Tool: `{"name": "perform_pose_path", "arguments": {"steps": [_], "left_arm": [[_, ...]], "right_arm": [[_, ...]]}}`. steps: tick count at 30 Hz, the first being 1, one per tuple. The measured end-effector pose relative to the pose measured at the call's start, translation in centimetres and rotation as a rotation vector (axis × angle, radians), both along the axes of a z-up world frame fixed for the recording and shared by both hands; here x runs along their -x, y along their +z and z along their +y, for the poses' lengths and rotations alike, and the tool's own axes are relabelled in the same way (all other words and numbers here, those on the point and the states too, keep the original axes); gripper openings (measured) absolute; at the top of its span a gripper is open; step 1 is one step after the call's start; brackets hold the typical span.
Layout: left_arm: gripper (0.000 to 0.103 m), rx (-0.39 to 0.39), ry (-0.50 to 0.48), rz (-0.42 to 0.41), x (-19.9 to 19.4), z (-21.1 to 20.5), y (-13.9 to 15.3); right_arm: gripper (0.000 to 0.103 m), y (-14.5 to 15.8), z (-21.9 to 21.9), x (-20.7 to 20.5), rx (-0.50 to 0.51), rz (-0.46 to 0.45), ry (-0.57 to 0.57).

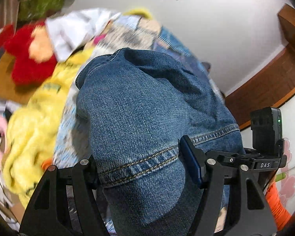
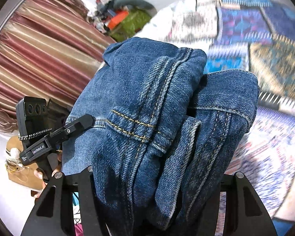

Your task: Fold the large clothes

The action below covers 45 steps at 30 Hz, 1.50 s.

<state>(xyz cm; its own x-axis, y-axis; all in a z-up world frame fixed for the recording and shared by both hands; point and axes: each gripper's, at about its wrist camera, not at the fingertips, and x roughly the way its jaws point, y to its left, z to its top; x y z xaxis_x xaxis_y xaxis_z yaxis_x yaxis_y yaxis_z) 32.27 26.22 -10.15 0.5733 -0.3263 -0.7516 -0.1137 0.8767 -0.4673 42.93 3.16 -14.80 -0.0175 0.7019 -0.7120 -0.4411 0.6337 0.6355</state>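
Observation:
A pair of blue denim jeans [image 1: 139, 106] fills the middle of both views. My left gripper [image 1: 145, 169] is shut on a stitched hem of the jeans, and the cloth drapes over its fingers and hides the tips. My right gripper [image 2: 155, 179] is shut on a bunched fold of the same jeans [image 2: 147, 102], which cover its fingers. My left gripper also shows in the right wrist view [image 2: 82, 123] at the left, clamped on the denim edge. The jeans are held up off the bed.
A patterned blue and white bedspread [image 2: 265, 59] lies behind. Plush toys, one red [image 1: 29, 59] and one yellow [image 1: 35, 122], and a white garment [image 1: 68, 31] lie at the left. A striped curtain [image 2: 39, 59] hangs at the left. Wooden trim [image 1: 265, 86] runs along the wall.

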Motion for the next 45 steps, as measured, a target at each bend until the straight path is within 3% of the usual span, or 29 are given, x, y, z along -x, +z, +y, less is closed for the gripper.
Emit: {"name": "perform_pose_path", "arguments": {"steps": [7, 12, 14, 18, 23, 26, 31, 35, 40, 43, 45], "left_arm": [[0.068, -0.021, 0.008, 0.115, 3.0, 1.3, -8.9], [0.074, -0.053, 0.005, 0.125, 5.1, 0.8, -12.5], [0.077, -0.076, 0.022, 0.116, 5.8, 0.6, -12.4], [0.078, -0.206, 0.040, 0.084, 8.1, -0.4, -11.2], [0.078, -0.429, 0.023, 0.067, 9.4, -1.5, -8.2], [0.078, -0.496, 0.064, 0.034, 8.7, -0.9, -6.2], [0.079, -0.520, 0.127, 0.011, 4.9, 1.3, -4.8], [0.079, -0.520, 0.138, 0.031, 0.5, 1.1, -5.8], [0.078, -0.457, 0.152, 0.075, -4.4, 1.2, -7.9], [0.087, -0.443, 0.171, 0.108, -5.7, 1.5, -9.6], [0.090, -0.421, 0.175, 0.144, -6.4, 1.8, -11.0]], "right_arm": [[0.054, -8.6, 3.2, 1.8, 0.101, 0.108, 0.058], [0.057, -10.4, 3.6, 2.8, 0.140, 0.035, 0.135], [0.062, -9.8, 3.6, 3.4, 0.167, -0.001, 0.171], [0.077, -9.0, 1.7, 3.8, 0.224, -0.090, 0.188], [0.077, -6.5, -2.0, 4.6, 0.221, -0.155, 0.190], [0.077, -4.2, -3.5, 4.8, 0.208, -0.224, 0.168], [0.077, -1.3, -3.0, 3.4, 0.160, -0.359, 0.088], [0.077, -1.1, -0.1, 2.3, 0.148, -0.415, 0.074], [0.077, -4.3, 2.7, 1.3, 0.213, -0.427, 0.098], [0.077, -7.5, 2.4, 0.7, 0.292, -0.434, 0.110], [0.077, -8.3, 1.3, 0.1, 0.267, -0.394, 0.101]]}}
